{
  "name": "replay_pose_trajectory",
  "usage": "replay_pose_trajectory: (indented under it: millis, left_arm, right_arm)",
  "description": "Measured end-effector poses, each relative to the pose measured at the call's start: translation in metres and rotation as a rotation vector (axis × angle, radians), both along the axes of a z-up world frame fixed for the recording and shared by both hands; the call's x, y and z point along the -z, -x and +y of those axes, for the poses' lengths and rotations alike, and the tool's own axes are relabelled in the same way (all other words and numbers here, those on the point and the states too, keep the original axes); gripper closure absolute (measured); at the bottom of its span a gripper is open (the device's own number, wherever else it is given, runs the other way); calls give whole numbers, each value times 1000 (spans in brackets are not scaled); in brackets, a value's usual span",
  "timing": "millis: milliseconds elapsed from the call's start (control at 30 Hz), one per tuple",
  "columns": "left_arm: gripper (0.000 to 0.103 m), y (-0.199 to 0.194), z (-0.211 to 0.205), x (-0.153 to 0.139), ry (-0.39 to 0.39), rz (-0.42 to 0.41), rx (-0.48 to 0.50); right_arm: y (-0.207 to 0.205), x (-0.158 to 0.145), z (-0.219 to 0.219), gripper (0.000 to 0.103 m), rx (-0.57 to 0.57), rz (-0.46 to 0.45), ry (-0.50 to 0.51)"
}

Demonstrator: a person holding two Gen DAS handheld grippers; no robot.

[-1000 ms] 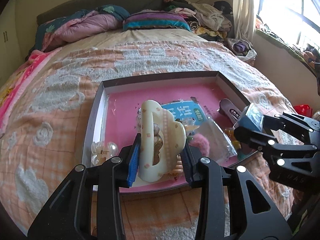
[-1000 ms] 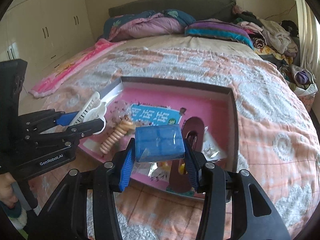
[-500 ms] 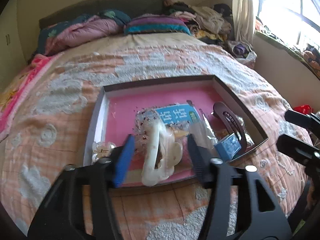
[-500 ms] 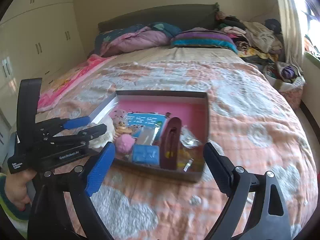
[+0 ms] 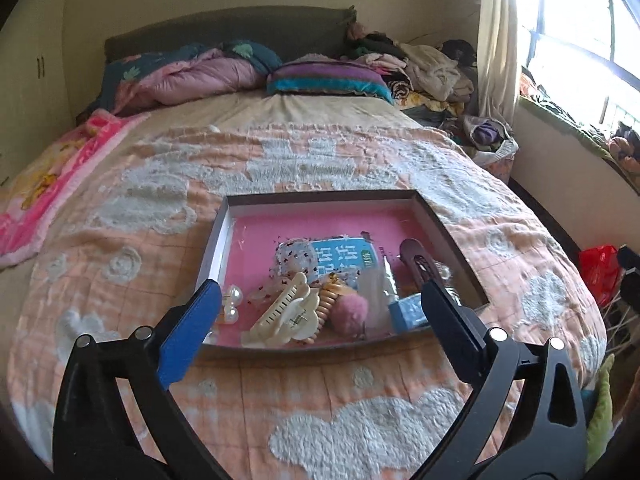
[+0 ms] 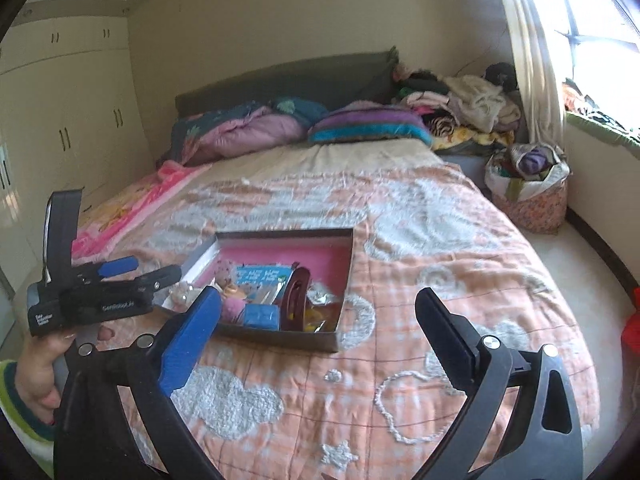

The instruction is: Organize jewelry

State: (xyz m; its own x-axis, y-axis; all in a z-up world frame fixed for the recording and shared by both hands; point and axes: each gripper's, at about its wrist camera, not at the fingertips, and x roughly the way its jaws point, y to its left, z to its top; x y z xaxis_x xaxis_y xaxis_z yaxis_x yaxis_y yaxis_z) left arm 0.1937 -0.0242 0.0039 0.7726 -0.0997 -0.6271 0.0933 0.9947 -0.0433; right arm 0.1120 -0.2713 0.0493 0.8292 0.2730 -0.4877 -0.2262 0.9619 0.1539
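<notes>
Black hand-held gripper (image 5: pixel 320 316), blue pad (image 5: pixel 188 332), silver screws, green-striped sleeve (image 6: pixel 16 408)

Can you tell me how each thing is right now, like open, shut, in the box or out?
left hand-held gripper: open, empty
right hand-held gripper: open, empty
box: lidless, on the bed
cream hair claw: lying in the box
blue case: lying in the box
pink pompom: in the box

A pink-lined tray (image 5: pixel 440 224) sits on a peach bedspread (image 5: pixel 360 160) patterned with white clouds; cream hair clip (image 5: pixel 286 316).
</notes>
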Motion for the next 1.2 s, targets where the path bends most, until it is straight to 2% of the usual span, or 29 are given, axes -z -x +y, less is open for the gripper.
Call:
replay_pose_trajectory:
  millis: [300,633,933,1200]
  left_arm:
    - [10,26,9,-26,12,-43,-30]
    - [10,60,22,-52,-6,-82,-65]
    - [9,100,25,-59,-33,-95,-65]
    - [9,125,24,-48,-33,-82,-63]
  right_arm:
    - [22,-19,-5,4,21,-53,8]
    - [48,-44,5,4,-23,-108,-13]
    - [75,-53,11,4,-44,-135,-18]
    - [89,-40,19,4,-51,-119,-13]
